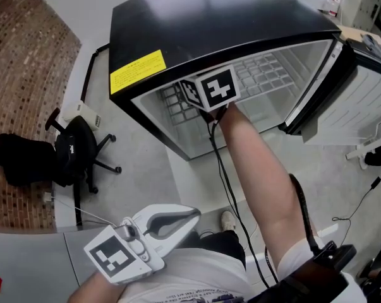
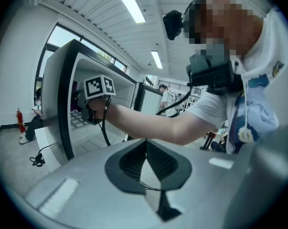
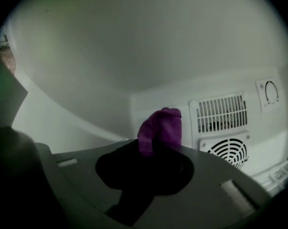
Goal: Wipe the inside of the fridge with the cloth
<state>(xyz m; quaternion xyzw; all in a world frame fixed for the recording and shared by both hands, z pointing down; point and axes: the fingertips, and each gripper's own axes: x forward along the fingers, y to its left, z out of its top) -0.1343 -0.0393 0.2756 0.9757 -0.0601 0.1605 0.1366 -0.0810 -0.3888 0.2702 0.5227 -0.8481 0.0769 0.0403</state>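
Note:
A small black fridge (image 1: 209, 24) stands with its door (image 1: 361, 100) swung open to the right. My right arm reaches into it. Only the right gripper's marker cube (image 1: 215, 88) shows in the head view, its jaws hidden inside. In the right gripper view the right gripper (image 3: 155, 144) is shut on a bunched purple cloth (image 3: 160, 128), held close to the white back wall beside the vent grille (image 3: 220, 112). My left gripper (image 2: 144, 142) is held low by my body, outside the fridge, shut with nothing in it; it is also in the head view (image 1: 193, 216).
A wire shelf (image 1: 260, 74) spans the fridge interior. A round fan grille (image 3: 228, 151) and a dial (image 3: 270, 92) sit on the back wall. A black office chair (image 1: 76, 150) and a black bag (image 1: 19, 160) stand left of the fridge. The right gripper's cable (image 1: 228, 188) hangs down.

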